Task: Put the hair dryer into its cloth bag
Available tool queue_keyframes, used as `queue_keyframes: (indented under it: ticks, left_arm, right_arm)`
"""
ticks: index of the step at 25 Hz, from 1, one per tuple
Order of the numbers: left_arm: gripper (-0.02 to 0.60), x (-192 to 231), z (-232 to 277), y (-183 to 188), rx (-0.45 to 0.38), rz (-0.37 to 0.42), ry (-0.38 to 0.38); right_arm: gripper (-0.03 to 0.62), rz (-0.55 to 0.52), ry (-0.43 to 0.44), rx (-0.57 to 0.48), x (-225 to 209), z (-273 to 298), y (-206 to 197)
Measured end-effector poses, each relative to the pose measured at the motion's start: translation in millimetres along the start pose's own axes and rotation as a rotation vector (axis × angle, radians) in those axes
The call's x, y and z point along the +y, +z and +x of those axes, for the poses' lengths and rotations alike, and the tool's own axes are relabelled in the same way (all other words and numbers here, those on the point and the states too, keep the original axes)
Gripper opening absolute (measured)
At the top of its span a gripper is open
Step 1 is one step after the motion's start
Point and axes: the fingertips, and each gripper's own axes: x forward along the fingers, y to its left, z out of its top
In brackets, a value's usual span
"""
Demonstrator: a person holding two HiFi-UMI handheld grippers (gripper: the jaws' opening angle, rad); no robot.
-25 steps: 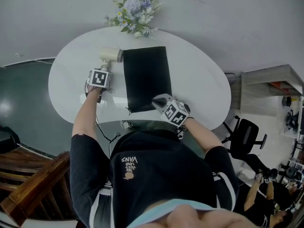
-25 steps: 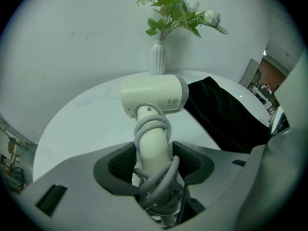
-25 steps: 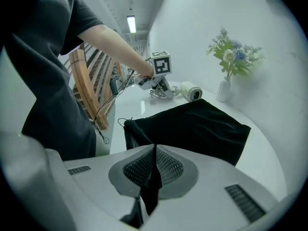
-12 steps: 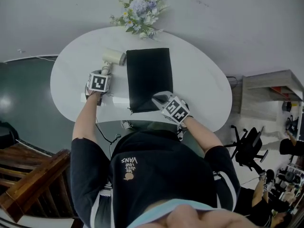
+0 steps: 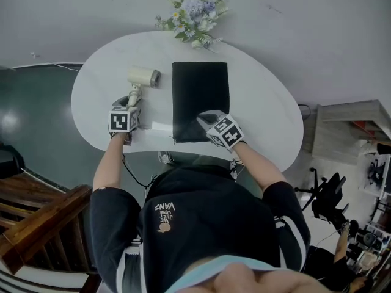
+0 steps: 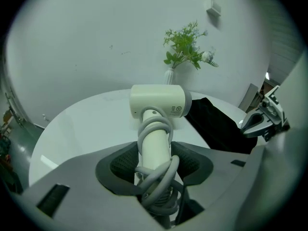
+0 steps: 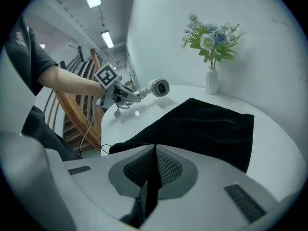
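Observation:
A cream hair dryer with its grey cord wound round the handle is held just left of the black cloth bag. My left gripper is shut on the handle; in the left gripper view both pads press the handle below the dryer head. The bag lies flat on the white oval table. At the bag's near edge my right gripper is shut, with black fabric pinched between its pads. The dryer and left gripper show beyond the bag.
A vase of flowers stands at the table's far edge, behind the bag. A small white scrap lies on the table near the left gripper. A wooden stair rail is off the table's left side. A cable hangs below the near edge.
The left gripper has drawn the hair dryer a little away from the bag's left edge and lifted it. The right gripper has rolled and shifted slightly along the bag's near edge.

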Motion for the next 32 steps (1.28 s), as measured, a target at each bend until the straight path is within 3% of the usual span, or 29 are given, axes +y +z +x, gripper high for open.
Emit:
queue_keyframes:
  ticks: [14,32]
  left_arm:
    - [0.236,-15,-74,-34,-0.122,-0.057,-0.024]
    - [0.236,36,-152,-87,-0.188,-0.12,0.102]
  right_arm:
    - [0.046,0.119,0.017,-0.07,-13,28,48]
    - [0.046,0.078,0.079,-0.204,22,73,167]
